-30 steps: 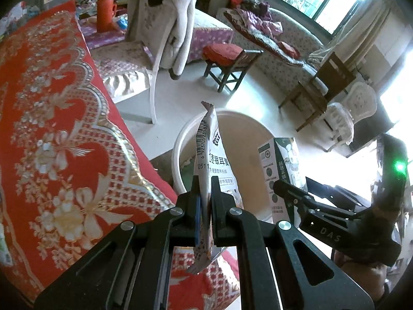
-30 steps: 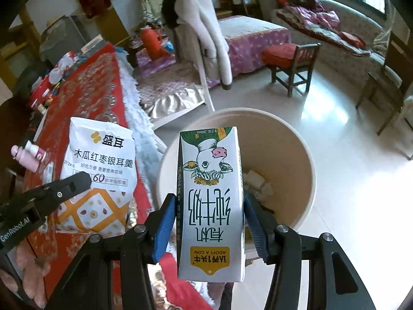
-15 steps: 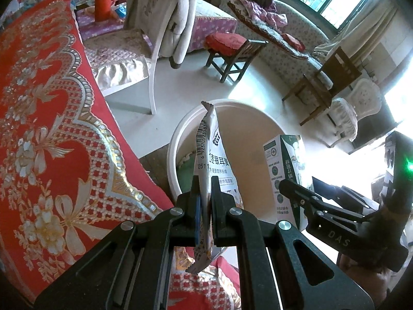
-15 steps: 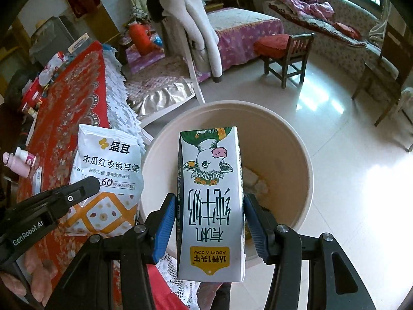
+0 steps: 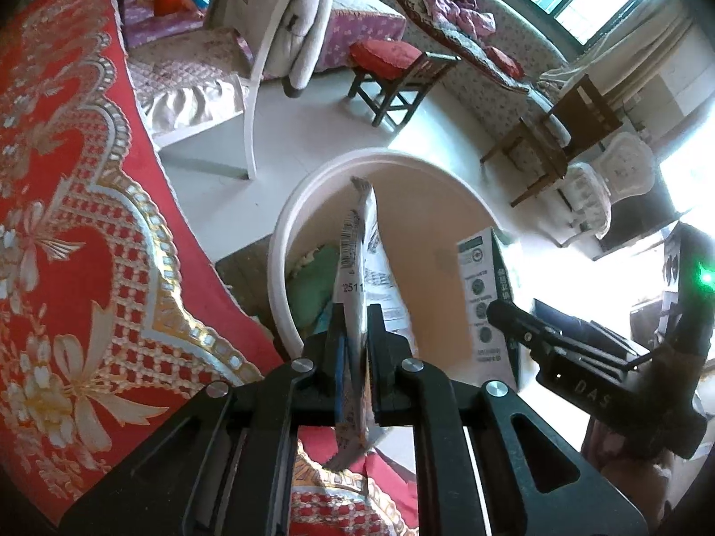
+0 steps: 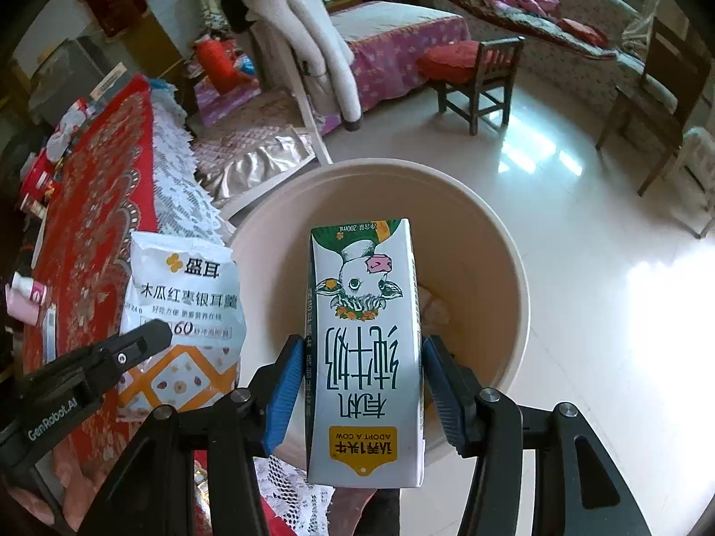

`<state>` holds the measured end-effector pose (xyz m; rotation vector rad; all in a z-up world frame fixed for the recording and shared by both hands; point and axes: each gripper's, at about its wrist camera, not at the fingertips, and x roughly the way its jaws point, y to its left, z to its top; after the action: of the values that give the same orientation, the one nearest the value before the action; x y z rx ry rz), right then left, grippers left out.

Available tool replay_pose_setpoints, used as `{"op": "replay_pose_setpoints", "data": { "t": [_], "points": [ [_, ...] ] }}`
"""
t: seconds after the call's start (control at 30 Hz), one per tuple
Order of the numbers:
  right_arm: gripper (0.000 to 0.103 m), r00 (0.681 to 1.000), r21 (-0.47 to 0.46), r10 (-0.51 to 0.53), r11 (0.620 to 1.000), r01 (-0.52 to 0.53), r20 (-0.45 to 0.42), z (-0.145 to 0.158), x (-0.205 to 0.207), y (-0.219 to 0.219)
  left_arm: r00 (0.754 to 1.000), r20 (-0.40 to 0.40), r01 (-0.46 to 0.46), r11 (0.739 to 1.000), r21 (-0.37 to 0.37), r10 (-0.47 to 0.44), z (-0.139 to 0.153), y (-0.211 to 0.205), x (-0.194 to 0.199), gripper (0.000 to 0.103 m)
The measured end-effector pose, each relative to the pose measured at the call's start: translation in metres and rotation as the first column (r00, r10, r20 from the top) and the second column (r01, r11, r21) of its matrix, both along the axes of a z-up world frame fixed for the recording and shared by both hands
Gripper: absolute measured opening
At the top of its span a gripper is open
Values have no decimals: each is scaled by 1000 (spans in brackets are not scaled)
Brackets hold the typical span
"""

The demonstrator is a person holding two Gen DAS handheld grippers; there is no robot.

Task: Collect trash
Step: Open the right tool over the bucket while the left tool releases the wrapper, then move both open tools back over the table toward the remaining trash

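Note:
My left gripper [image 5: 355, 326] is shut on a white snack packet [image 5: 362, 263], held edge-on over the near rim of a cream round bin [image 5: 313, 187]. The packet's printed face shows in the right wrist view [image 6: 183, 312]. My right gripper [image 6: 364, 357] is shut on a milk carton [image 6: 364, 348] with a cow drawing, held upside down above the same bin [image 6: 514, 268]. The carton also shows in the left wrist view [image 5: 485, 299]. Some green and pale trash lies inside the bin.
A table with a red and gold patterned cloth [image 5: 67, 223] lies to the left, its edge beside the bin. A white chair [image 5: 250, 89] draped with clothing, a red-cushioned stool [image 5: 393, 67] and wooden chairs [image 5: 563, 134] stand on the tiled floor beyond.
Both grippers have moved forward off the table, so the bin now lies more fully beneath the packet and carton. Both grips are unchanged.

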<state>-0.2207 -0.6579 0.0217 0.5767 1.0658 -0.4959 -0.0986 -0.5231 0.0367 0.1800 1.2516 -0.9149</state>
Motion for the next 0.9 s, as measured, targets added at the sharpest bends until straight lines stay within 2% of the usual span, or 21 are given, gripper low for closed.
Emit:
{"op": "replay_pose_setpoints", "data": {
  "t": [0.03, 0.07, 0.1, 0.2, 0.5, 0.9],
  "points": [
    [57, 1000, 0, -8, 1000, 8, -3, -1, -1, -1, 1000, -7, 4, 1000, 1, -4, -1, 0, -1, 20],
    [58, 1000, 3, -16, 1000, 16, 0, -1, -2, -3, 1000, -9, 3, 1000, -4, -3, -1, 2, -1, 37],
    [60, 1000, 7, -21, 1000, 21, 5, -1, -3, -3, 1000, -13, -2, 1000, -18, 1, -1, 3, -2, 49],
    [61, 999, 7, -34, 999, 34, 9, 0, -6, -4, 1000, -27, -16, 999, -42, 15, 2, 8, -3, 49],
    [61, 1000, 28, 3, 1000, -3, 5, -2, -1, 9, 993, 86, -79, 997, -5, 79, 18, 32, -2, 49],
    [61, 994, 0, 104, 995, -104, 28, 11, 30, 50, 961, 211, -183, 983, 10, 177, 40, 97, 6, 49]
  ]
}}
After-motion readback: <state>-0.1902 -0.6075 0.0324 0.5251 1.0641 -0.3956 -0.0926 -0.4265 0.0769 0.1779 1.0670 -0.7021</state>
